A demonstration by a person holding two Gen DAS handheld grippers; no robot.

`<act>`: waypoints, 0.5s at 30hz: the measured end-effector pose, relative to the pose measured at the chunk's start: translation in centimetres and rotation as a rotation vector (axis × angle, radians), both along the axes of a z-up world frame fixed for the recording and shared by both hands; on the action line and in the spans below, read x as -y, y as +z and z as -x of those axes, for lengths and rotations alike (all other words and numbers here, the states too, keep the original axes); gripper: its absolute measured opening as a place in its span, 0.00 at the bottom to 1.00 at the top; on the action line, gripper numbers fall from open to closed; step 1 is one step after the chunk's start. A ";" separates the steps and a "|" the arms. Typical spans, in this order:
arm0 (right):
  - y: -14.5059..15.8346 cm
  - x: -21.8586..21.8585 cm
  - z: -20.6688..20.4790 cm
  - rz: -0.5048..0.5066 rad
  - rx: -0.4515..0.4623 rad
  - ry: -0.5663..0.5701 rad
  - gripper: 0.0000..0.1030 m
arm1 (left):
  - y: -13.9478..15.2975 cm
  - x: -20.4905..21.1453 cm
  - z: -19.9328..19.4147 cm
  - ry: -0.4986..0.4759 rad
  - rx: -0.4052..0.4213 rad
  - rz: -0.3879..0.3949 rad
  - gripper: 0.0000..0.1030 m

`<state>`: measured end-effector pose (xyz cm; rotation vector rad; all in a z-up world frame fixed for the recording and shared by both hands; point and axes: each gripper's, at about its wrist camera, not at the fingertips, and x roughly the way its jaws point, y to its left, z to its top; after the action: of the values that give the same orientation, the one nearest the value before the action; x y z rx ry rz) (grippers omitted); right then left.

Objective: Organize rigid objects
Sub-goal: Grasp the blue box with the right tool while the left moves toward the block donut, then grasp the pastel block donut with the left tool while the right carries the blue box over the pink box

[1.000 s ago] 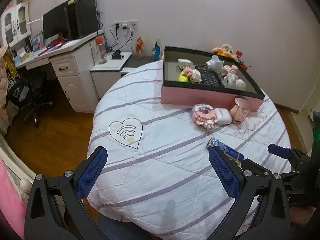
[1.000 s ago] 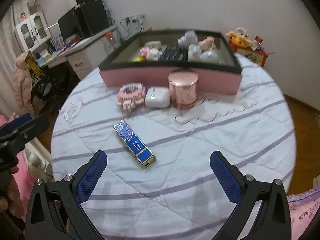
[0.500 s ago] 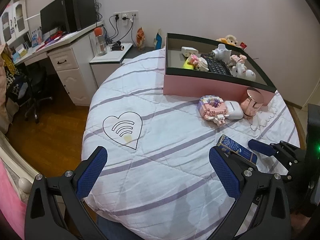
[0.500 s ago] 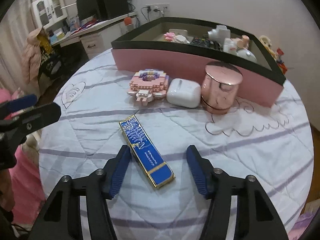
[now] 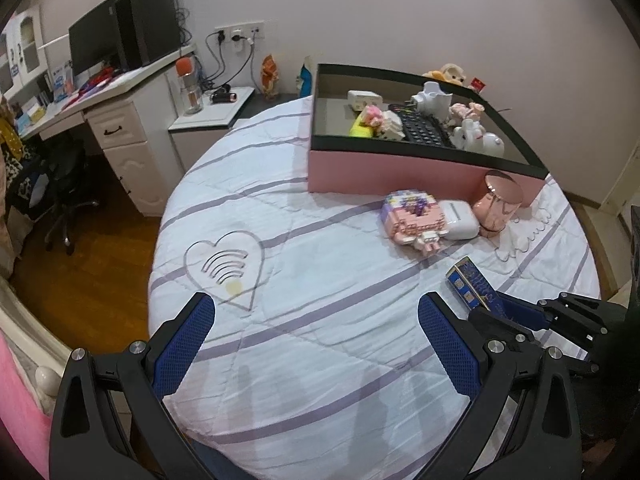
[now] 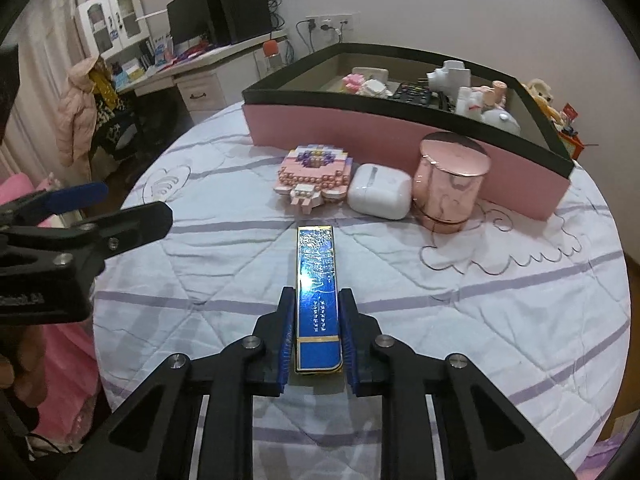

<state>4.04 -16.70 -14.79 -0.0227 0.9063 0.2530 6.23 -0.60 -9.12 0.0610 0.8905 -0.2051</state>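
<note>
A long blue and gold box [image 6: 317, 280] lies on the striped bed cover, and my right gripper [image 6: 316, 320] is shut on its near end. It also shows in the left wrist view [image 5: 474, 286], with the right gripper [image 5: 520, 312] on it. Beyond it stand a pink block model [image 6: 314, 174], a white case [image 6: 380, 190] and a rose-gold cylinder [image 6: 450, 180], all in front of the pink box [image 6: 360, 128] that holds several small objects. My left gripper [image 5: 316, 344] is open and empty above the near part of the bed.
The round bed [image 5: 320, 264] has a heart pattern [image 5: 226, 264] at its left. A desk [image 5: 112, 92] with a monitor and an office chair [image 5: 60, 184] stand to the left on the wooden floor. The left gripper shows at the left in the right wrist view [image 6: 76, 216].
My right gripper moved down and forward onto the blue box and closed on it. The left gripper shifted slightly and stayed open.
</note>
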 end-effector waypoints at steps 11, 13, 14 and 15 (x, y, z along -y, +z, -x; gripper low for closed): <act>1.9 3.5 0.1 -0.034 0.029 -0.085 0.21 | -0.6 5.0 -4.8 -0.068 0.008 0.009 1.00; 1.9 4.0 -0.1 -0.038 0.028 -0.096 0.21 | -1.1 5.8 -5.9 -0.070 -0.001 -0.002 1.00; 1.9 4.2 -0.2 -0.038 0.029 -0.101 0.21 | -1.5 6.3 -6.5 -0.071 -0.008 -0.012 1.00; 1.9 4.6 -0.4 -0.043 0.027 -0.107 0.21 | -2.0 6.7 -7.1 -0.072 -0.018 -0.022 1.00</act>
<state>4.40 -21.32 -12.93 0.0619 0.8725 0.1724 13.31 -7.31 -11.16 0.1121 0.9096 -0.2629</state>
